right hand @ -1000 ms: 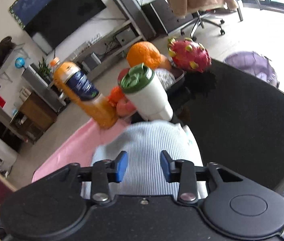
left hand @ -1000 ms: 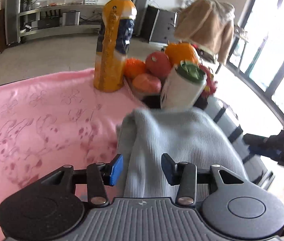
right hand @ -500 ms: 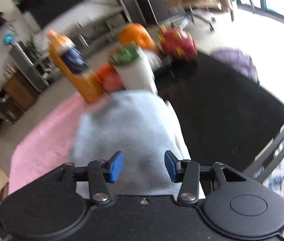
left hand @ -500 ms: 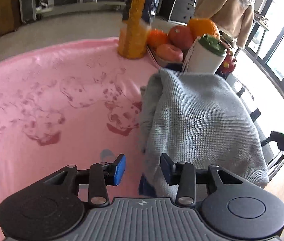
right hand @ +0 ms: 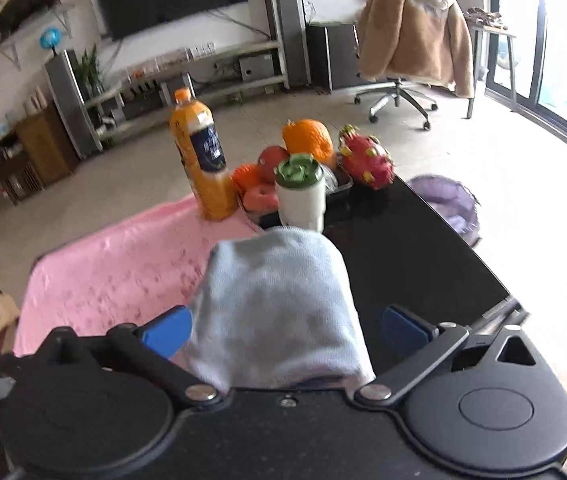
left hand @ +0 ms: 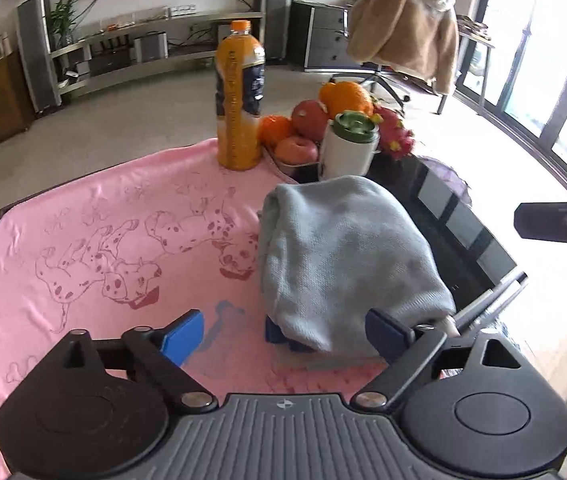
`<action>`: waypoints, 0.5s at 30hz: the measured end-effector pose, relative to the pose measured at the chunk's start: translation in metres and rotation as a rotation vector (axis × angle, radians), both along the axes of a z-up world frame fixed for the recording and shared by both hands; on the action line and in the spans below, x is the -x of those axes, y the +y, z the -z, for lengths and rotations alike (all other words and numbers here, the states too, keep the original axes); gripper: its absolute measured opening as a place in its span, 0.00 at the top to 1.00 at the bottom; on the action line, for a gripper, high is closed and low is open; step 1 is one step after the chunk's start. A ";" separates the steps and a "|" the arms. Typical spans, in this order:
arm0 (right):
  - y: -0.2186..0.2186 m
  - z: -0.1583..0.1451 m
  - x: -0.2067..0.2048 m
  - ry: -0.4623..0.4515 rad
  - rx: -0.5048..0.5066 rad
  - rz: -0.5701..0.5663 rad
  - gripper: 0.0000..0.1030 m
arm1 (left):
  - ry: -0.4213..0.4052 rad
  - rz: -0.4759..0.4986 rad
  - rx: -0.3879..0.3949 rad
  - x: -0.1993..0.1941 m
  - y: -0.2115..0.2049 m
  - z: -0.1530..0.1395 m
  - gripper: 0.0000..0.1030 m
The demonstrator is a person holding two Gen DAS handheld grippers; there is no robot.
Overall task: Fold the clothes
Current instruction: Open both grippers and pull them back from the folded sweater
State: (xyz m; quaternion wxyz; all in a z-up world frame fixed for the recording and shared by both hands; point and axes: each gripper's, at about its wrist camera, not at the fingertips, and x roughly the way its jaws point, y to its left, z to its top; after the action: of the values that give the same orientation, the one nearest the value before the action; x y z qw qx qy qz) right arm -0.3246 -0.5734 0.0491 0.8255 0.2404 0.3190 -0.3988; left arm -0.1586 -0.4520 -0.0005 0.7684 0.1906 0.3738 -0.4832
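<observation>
Sweater [left hand: 343, 256] sat folded in a compact bundle at the pink cloth's [left hand: 103, 248] right edge, w/ fruit behind. You held both tools, left [left hand: 283, 334] & right [right hand: 285, 330], wide and empty, prob. since folding looked done.

The left gripper [left hand: 283, 332] has two bright blue pads [left hand: 184, 335] on black linkage bars, each bar pinned by round silver screws. Its housing is dark grey with fine ribbing across the middle and a small round emblem at twelve o'clock on the ribbed panel. Black rounded lobes flank it at nine and three o'clock, each with a shallow circular disc; the three o'clock lobe has a triangular cut-out.

The right gripper [right hand: 285, 330] is built alike: blue pads [right hand: 167, 336], black bars, silver screws, round lobes, but its centre is smooth black with one small screw.
</observation>
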 end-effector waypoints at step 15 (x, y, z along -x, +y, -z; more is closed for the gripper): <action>0.038 -0.003 0.009 0.215 -0.058 0.034 0.00 | 0.043 0.027 -0.014 0.031 0.027 -0.016 0.03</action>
State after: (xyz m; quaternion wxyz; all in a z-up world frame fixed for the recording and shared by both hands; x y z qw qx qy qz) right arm -0.3333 -0.5359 0.0524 0.7723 0.2254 0.4129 -0.4270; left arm -0.1898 -0.4254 0.0152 0.7523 0.1906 0.3909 -0.4949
